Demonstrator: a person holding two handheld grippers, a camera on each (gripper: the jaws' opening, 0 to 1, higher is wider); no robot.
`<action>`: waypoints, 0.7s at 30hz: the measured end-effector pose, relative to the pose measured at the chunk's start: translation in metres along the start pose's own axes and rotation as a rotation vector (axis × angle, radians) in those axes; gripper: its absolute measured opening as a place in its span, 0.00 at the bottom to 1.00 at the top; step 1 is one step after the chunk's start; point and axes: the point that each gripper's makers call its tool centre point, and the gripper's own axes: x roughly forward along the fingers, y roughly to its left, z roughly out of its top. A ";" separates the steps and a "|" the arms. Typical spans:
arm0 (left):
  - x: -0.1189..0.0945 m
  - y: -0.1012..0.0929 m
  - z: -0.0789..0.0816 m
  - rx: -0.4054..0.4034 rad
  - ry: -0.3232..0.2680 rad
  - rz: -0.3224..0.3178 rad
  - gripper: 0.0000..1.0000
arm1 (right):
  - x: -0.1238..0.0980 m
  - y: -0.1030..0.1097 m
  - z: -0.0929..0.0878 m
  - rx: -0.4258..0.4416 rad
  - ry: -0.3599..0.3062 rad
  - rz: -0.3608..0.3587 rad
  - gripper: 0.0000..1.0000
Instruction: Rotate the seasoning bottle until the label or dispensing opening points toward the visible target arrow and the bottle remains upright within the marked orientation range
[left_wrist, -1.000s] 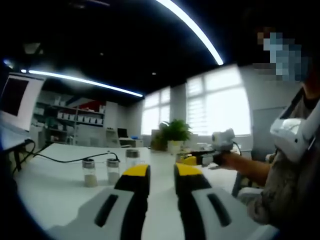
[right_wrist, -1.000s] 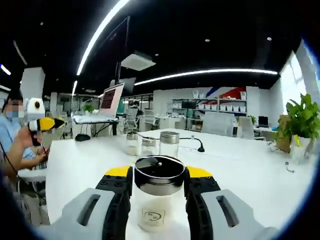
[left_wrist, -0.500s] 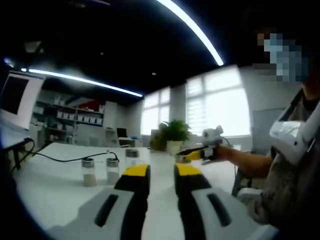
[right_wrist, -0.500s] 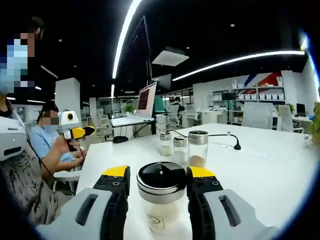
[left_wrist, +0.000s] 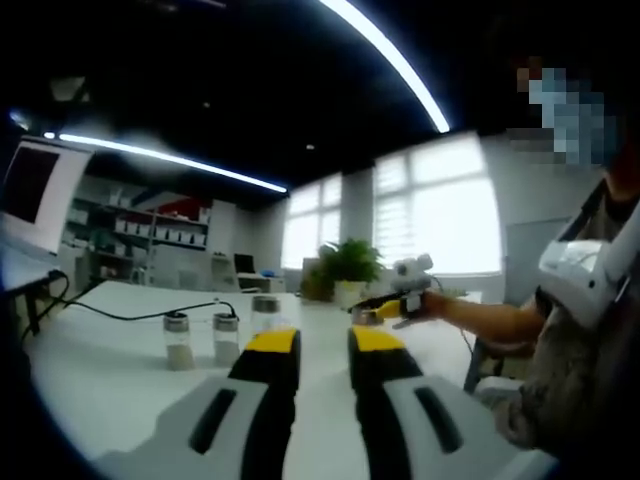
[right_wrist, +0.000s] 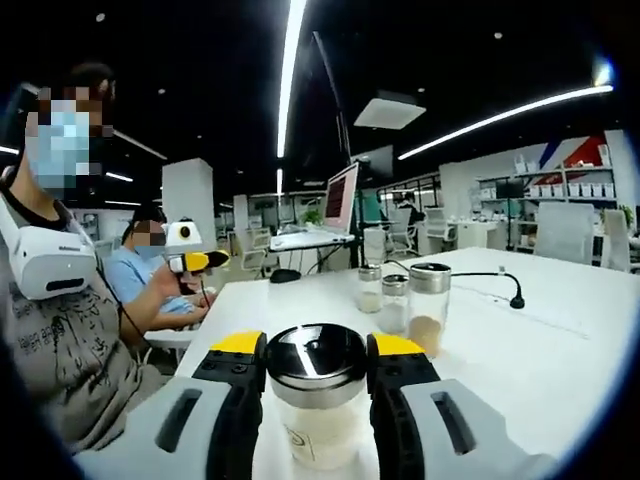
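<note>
My right claw (right_wrist: 315, 352) stays clamped on the seasoning bottle (right_wrist: 317, 400), low centre; background swung right, so rotation is progressing. Left claw (left_wrist: 322, 345) narrow, empty.

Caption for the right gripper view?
Right hand-held gripper clamps an upright seasoning bottle above the white table.

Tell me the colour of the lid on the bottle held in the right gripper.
The seasoning bottle has a shiny silver metal lid with a dark reflective top, clearest in the right gripper view.
</note>
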 end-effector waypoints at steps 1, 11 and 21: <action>0.000 0.000 0.000 0.000 0.001 0.000 0.20 | 0.000 -0.001 0.000 0.007 -0.005 0.007 0.40; -0.002 0.003 0.000 -0.004 0.001 0.005 0.20 | 0.001 0.002 0.000 0.016 -0.004 -0.022 0.40; -0.004 0.003 0.001 -0.005 -0.005 0.007 0.20 | 0.000 -0.009 0.000 0.029 -0.022 -0.231 0.40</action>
